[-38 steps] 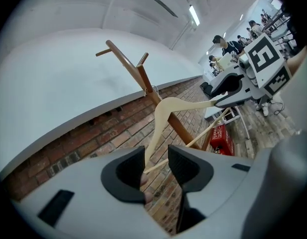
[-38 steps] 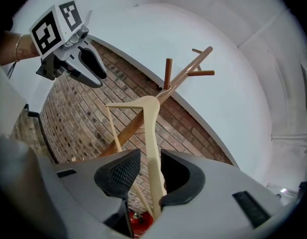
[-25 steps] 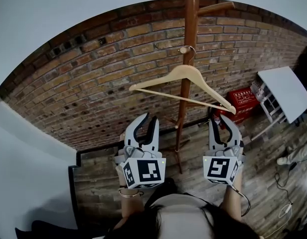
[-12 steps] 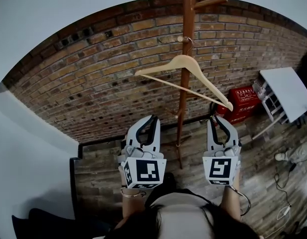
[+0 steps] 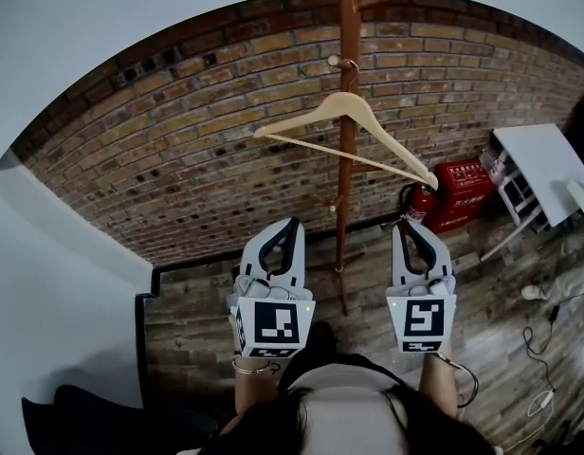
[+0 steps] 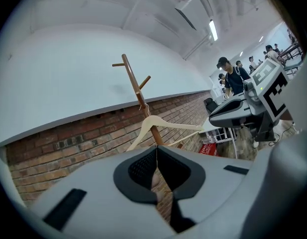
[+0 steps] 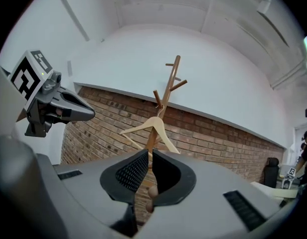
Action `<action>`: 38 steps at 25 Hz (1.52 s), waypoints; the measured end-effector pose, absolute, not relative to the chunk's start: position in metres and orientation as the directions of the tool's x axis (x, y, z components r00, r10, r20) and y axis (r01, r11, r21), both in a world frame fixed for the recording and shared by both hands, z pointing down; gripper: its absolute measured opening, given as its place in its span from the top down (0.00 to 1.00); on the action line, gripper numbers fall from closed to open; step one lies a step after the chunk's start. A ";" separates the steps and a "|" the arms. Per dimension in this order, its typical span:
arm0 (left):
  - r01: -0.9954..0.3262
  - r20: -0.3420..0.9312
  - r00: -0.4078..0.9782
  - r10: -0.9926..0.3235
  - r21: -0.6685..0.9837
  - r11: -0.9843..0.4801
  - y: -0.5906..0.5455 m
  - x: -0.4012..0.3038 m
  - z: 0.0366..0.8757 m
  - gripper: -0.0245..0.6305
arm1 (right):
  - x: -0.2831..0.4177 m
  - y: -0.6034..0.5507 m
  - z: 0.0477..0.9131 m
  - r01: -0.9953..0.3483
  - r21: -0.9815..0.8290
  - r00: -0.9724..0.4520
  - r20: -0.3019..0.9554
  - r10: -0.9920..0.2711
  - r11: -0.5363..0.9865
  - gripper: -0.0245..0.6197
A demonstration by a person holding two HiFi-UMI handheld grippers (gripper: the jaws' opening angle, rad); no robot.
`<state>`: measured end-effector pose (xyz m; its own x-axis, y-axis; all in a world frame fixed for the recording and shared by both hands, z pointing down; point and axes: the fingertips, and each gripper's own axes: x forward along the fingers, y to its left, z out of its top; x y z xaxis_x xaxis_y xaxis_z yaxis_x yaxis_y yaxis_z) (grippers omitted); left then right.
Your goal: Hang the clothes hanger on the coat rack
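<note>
Jaws of the left tool [image 5: 290, 224] are pressed together on nothing. Those of the right tool [image 5: 403, 224] are closing, with a narrow slit left between them and nothing held. Both tools are held level, side by side, apart from the rack [image 5: 348, 17]. The hanger [image 5: 341, 114] is hung by its hook on a peg [image 5: 336, 62] of the rack, tilted, its right end lower, before a brick wall [image 5: 178, 150].

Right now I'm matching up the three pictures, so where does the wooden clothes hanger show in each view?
Head view: clothes hanger upper centre, hanging from a peg.
Left gripper view: near the middle.
Right gripper view: near the middle.
Shared landmark: the coat rack pole directly behind it.
</note>
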<state>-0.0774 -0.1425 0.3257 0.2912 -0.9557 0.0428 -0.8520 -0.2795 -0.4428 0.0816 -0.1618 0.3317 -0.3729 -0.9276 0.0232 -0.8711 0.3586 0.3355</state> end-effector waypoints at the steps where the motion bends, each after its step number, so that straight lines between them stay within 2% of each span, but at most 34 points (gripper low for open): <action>1: -0.855 0.038 0.293 -0.955 -0.437 -0.280 -0.140 -0.076 0.324 0.94 | 0.082 -0.159 0.333 -0.873 0.324 -0.377 0.026 -0.926 0.365 0.88; 5: -0.857 0.016 0.305 -0.952 -0.432 -0.281 -0.131 -0.069 0.313 0.94 | 0.084 -0.150 0.338 -0.876 0.293 -0.390 0.041 -0.920 0.384 0.88; 12: -0.909 -0.012 0.307 -0.952 -0.302 -0.289 -0.115 -0.062 0.323 0.95 | 0.088 -0.138 0.348 -0.885 0.224 -0.406 0.062 -0.912 0.409 0.88; 22: -0.932 -0.033 0.298 -0.954 -0.227 -0.283 -0.099 -0.051 0.328 0.95 | 0.097 -0.125 0.355 -0.900 0.158 -0.403 0.046 -0.914 0.405 0.89; 28: -0.940 -0.044 0.304 -0.952 -0.174 -0.292 -0.089 -0.042 0.331 0.95 | 0.092 -0.112 0.361 -0.890 0.044 -0.453 0.042 -0.891 0.455 0.89; 38: -0.949 -0.036 0.296 -0.955 -0.121 -0.290 -0.076 -0.040 0.344 0.95 | 0.093 -0.097 0.371 -0.891 0.031 -0.451 0.048 -0.891 0.453 0.89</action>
